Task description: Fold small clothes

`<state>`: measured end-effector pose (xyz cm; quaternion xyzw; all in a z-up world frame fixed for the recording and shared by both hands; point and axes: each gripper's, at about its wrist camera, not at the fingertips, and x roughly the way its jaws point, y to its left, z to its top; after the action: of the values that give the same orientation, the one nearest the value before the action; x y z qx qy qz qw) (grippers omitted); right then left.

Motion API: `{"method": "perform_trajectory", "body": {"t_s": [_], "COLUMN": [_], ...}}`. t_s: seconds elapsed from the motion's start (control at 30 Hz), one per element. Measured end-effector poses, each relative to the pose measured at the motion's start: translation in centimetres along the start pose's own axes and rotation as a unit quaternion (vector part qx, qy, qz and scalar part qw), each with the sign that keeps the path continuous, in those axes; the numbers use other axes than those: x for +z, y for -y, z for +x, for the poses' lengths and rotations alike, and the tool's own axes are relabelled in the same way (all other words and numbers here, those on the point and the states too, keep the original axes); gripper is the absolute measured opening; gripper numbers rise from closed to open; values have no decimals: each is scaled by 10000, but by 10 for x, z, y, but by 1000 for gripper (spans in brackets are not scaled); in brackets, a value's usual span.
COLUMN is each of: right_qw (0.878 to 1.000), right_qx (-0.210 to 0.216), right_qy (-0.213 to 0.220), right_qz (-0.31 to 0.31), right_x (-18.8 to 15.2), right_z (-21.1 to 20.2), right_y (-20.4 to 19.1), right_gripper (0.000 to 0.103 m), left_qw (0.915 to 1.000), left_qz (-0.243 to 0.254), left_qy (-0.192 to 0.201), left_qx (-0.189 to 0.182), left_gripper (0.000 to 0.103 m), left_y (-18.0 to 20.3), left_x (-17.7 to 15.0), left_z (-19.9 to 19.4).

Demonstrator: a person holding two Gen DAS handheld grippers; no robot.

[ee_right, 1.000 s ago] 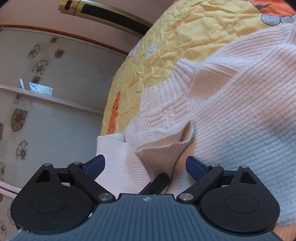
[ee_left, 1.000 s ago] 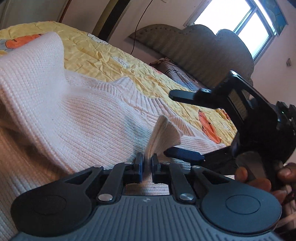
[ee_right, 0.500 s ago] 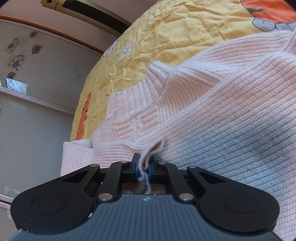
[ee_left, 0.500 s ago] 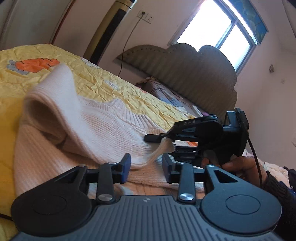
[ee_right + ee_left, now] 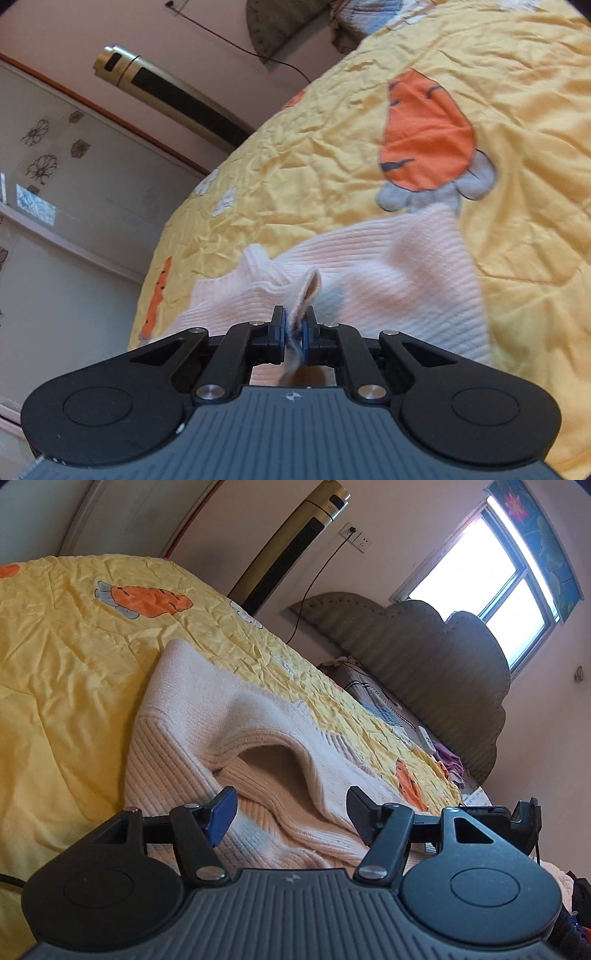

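Note:
A small pale pink knitted sweater (image 5: 207,716) lies on a yellow quilt (image 5: 62,657), with an upper layer arched up over a lower one. My left gripper (image 5: 288,812) is open and empty, its jaws wide apart just above the sweater's near edge. My right gripper (image 5: 294,330) is shut on a pinched fold of the sweater (image 5: 388,266) and holds that edge lifted off the quilt (image 5: 480,92). Part of the right gripper's body shows at the right edge of the left wrist view (image 5: 491,812).
The quilt has orange carrot patches (image 5: 147,600). A padded headboard (image 5: 436,657) with pillows and small items stands at the far end, below a bright window (image 5: 487,587). A gold tower fan (image 5: 291,539) stands by the wall. Cupboards with flower prints (image 5: 44,166) flank the bed.
My left gripper let go of the sweater edge, opened wide and drew back. My right gripper closed on the sweater fold and lifted it away from the bed.

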<state>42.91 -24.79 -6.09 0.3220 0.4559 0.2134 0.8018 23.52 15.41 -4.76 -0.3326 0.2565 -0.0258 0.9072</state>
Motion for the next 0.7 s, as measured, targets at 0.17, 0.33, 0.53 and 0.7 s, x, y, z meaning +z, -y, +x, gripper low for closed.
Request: {"method": "perform_trajectory", "body": {"t_s": [0.17,0.33,0.53,0.7], "right_qw": [9992,9999,9962,9953], "right_qx": [142,121,-292,358], "right_qy": [-19,-108,2,552], "right_qz": [364,44,-825,-710], "right_x": [-14,-14,-22,-3], "right_z": [6,12,18,-25], "right_y": [22,2,-17,-30], "right_gripper": [35,53,10,9], "left_qw": [9990,9913,9601,9451], "left_qz": [-419,-1305,-2573,-3180], "left_qy": [137,-170,-964,-753], "left_qx": [28,-16,-514,9], "left_gripper": [65,65,71,71], "left_y": [-2,-12,-23,-38], "left_x": [25,50,41,39], "left_z": [13,35,69,84]}}
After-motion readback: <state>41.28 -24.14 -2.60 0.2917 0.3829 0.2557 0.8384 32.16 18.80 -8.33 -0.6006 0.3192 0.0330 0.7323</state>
